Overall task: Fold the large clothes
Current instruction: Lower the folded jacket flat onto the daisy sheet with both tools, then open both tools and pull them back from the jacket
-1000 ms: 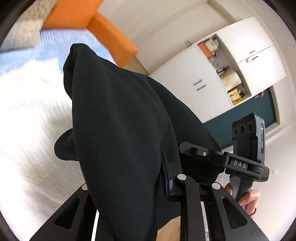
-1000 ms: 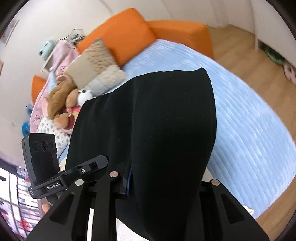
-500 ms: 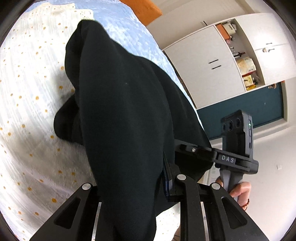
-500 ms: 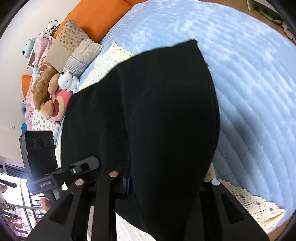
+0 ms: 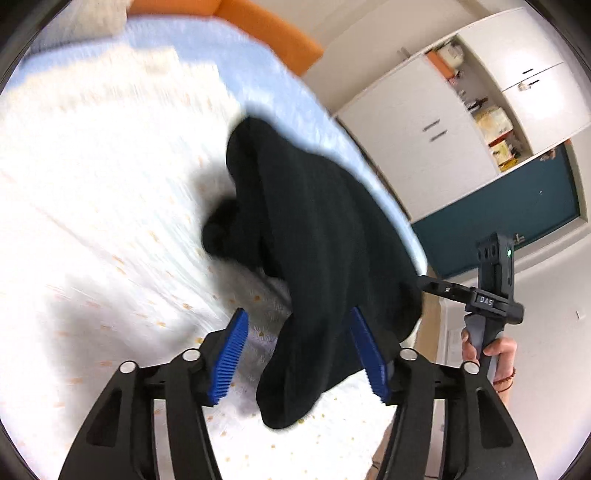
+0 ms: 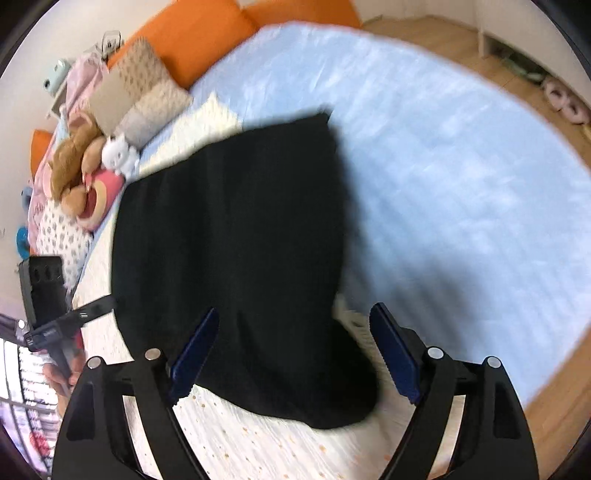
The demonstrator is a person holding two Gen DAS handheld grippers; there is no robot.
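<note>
A large black garment [image 5: 317,251] lies folded over on the white dotted bedspread [image 5: 92,206]. In the left wrist view my left gripper [image 5: 299,354] is open, its blue pads apart, with the garment's near end falling between them. In the right wrist view the garment [image 6: 236,236] spreads flat ahead, and my right gripper [image 6: 295,358] is open above its near edge. The right gripper also shows at the right of the left wrist view [image 5: 491,295]; the left gripper shows at the left of the right wrist view [image 6: 51,321].
A light blue quilt [image 6: 461,166] covers the bed's right side. Orange cushions [image 6: 192,33], pillows and plush toys [image 6: 81,158] line the headboard. White cupboards [image 5: 461,110] and a teal door [image 5: 517,221] stand beyond the bed. Wooden floor [image 6: 554,387] lies to the right.
Both grippers were shut on the black garment and holding it up. Now both have opened and let it go, and it has dropped onto the bed.
</note>
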